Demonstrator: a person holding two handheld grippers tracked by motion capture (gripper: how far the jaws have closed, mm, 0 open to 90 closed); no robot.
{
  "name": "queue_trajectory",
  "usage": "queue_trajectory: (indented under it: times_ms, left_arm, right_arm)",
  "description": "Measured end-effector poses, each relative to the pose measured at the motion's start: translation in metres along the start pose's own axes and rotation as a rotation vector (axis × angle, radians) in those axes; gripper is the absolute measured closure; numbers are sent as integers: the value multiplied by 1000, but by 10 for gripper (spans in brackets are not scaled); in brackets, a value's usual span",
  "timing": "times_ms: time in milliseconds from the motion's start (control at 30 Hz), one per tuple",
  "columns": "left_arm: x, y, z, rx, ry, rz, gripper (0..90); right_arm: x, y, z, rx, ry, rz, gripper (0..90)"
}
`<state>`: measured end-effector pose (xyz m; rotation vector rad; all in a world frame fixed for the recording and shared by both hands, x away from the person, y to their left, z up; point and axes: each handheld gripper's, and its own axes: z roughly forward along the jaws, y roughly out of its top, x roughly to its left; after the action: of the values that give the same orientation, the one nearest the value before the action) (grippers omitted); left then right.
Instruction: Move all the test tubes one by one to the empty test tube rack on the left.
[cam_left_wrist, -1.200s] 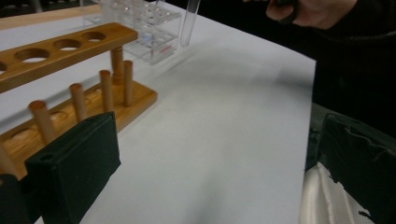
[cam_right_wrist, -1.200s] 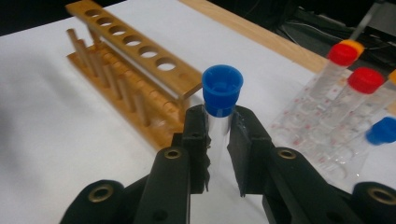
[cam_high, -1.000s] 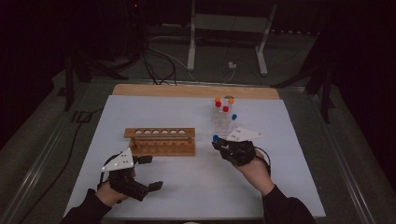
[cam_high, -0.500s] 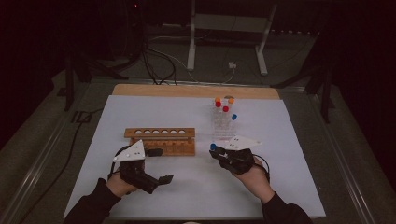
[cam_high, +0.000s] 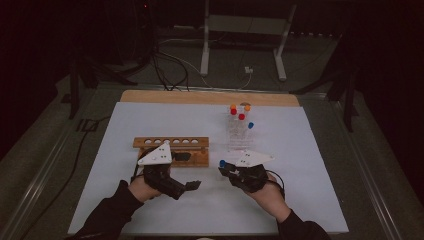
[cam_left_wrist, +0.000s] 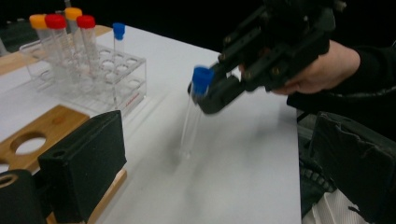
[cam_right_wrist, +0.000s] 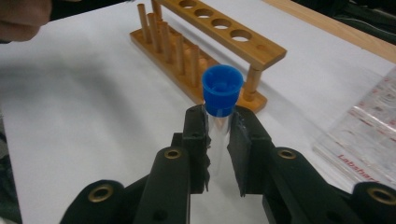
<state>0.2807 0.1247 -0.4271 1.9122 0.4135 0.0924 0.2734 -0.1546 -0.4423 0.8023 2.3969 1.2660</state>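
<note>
The left tongs (cam_high: 192, 185), jaws apart and empty, have slid up from the desk's (cam_high: 150, 120) near edge to the wooden rack (cam_high: 172, 145). The right tongs (cam_high: 227, 170) stay clamped under the cap of the blue-capped tube (cam_left_wrist: 201, 81), at the rack's 3 o'clock, likely heading for a hole.

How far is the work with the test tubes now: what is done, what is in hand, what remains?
Done: one blue-capped tube is out of the clear rack. In hand: the right gripper is shut on it just below the cap, and it hangs above the table. The left gripper is open, holding nothing. Left: the wooden rack has all its holes empty, and five capped tubes stand in the clear rack.
</note>
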Motion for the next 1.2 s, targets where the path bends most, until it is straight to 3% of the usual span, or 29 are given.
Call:
queue_trajectory:
  times_ms: [500,800,867,1200]
  left_arm:
    - [2,18,29,-17,-22,31,172]
    - [1,19,49,11,-19,48,390]
    - [2,18,51,18,-18,51,470]
    - [3,18,56,36,0,64,668]
  right_arm:
    - [9,1,1,-3,33,-19,774]
    - [10,2,1,-6,38,-27,773]
    - [11,2,1,-8,39,-27,774]
    - [10,3,0,-13,39,-26,774]
